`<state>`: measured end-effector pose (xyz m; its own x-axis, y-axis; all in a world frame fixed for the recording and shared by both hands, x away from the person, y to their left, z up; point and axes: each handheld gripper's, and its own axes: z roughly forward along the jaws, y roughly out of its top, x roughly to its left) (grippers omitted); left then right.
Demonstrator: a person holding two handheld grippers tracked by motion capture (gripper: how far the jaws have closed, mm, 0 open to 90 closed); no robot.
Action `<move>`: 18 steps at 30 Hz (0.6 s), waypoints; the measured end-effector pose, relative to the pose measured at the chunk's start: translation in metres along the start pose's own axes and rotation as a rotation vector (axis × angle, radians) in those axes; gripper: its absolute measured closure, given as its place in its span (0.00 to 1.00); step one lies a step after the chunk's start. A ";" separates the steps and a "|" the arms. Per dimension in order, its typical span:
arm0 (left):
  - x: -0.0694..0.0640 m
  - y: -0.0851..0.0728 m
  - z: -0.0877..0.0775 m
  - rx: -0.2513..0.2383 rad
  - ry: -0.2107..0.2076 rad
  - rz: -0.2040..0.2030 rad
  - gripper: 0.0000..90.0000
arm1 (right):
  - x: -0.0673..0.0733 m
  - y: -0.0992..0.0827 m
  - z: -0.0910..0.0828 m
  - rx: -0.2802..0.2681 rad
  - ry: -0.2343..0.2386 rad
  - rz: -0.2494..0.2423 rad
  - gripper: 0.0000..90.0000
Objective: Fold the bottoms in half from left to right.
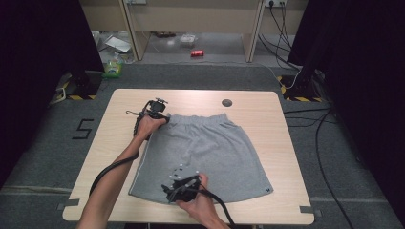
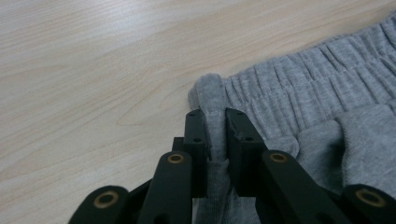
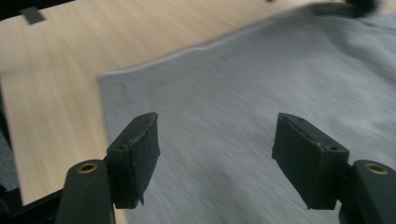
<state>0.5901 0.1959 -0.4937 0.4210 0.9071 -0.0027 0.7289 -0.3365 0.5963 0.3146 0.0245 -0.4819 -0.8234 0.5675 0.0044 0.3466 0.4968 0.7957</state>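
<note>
Grey jersey shorts (image 1: 205, 152), one pair, laid flat on a pale wooden table (image 1: 119, 143). Elastic waistband (image 1: 200, 119) toward the far edge; hems toward the person's side. The garment's long axis runs far to near, and it flares wider at the hem.

Left gripper (image 1: 160, 114): at the far-left corner of the waistband. In the left gripper view its jaws stand close together with a ridge of gathered waistband cloth (image 2: 215, 121) pinched between them; the corner of the band bulges just beyond the tips. Clamped on the shorts.

Right gripper (image 1: 179, 183): over the near-left part of the shorts, just inside the hem. In the right gripper view its jaws stand wide apart with flat grey fabric between and beneath them, gripping nothing. The left side seam and hem corner (image 3: 105, 77) lie ahead and to that view's left, bare table beyond. That view is blurred, so whether the tips touch the cloth cannot be told.

Relation governing the coming move: both grippers sit along the garment's left edge, one at the waist and one near the hem. The hem corner lies nearest the right gripper, on its left side. Judgement: it would need to shift toward that corner and close on it before the left edge could be lifted or folded.

Beyond the table: grey floor with a red can (image 1: 197, 53) and cables (image 1: 286, 28).
</note>
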 end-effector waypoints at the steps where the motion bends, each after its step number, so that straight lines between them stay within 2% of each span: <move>1: 0.000 0.000 0.000 0.000 0.000 0.000 0.88 | 0.000 0.000 0.000 0.000 0.000 0.000 0.36; 2: 0.001 -0.001 -0.001 0.006 0.007 0.011 0.88 | 0.011 0.006 0.013 0.009 0.028 -0.021 0.38; 3: 0.002 -0.002 -0.002 0.005 0.010 0.012 0.88 | 0.017 0.009 0.019 0.012 0.039 -0.039 0.38; 4: 0.003 -0.003 -0.002 0.005 0.008 0.009 0.88 | 0.024 0.010 0.025 0.022 0.055 -0.029 0.39; 5: 0.003 -0.003 -0.002 0.005 0.008 0.009 0.88 | 0.024 0.010 0.025 0.022 0.055 -0.029 0.39; 6: 0.005 -0.005 -0.004 0.001 0.004 0.004 0.88 | 0.033 0.014 0.036 0.034 0.084 -0.057 0.40; 8: 0.006 -0.006 -0.004 0.001 0.002 0.006 0.88 | 0.037 0.015 0.041 0.038 0.090 -0.063 0.41; 10: 0.011 -0.009 -0.006 0.003 -0.005 -0.004 0.88 | 0.049 0.018 0.055 0.051 0.121 -0.066 0.43; 12: 0.012 -0.009 -0.007 0.001 -0.008 -0.006 0.88 | 0.052 0.019 0.059 0.050 0.128 -0.075 0.44; 14: 0.015 -0.011 -0.007 -0.010 -0.021 -0.023 0.88 | 0.064 0.022 0.070 0.067 0.148 -0.056 0.46; 15: 0.015 -0.011 -0.007 -0.010 -0.021 -0.023 0.88 | 0.064 0.022 0.070 0.067 0.148 -0.056 0.46; 16: 0.014 -0.011 -0.007 -0.011 -0.019 -0.021 0.88 | 0.067 0.023 0.075 0.068 0.158 -0.068 0.47; 17: 0.013 -0.011 -0.007 -0.008 -0.013 -0.011 0.88 | 0.072 0.024 0.082 0.082 0.144 -0.092 0.49; 18: 0.013 -0.011 -0.007 -0.006 -0.013 -0.011 0.88 | 0.074 0.023 0.085 0.092 0.135 -0.091 0.50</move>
<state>0.5843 0.2132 -0.4947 0.4200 0.9073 -0.0196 0.7303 -0.3251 0.6008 0.2998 0.1342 -0.5145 -0.9041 0.4267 0.0211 0.3020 0.6036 0.7379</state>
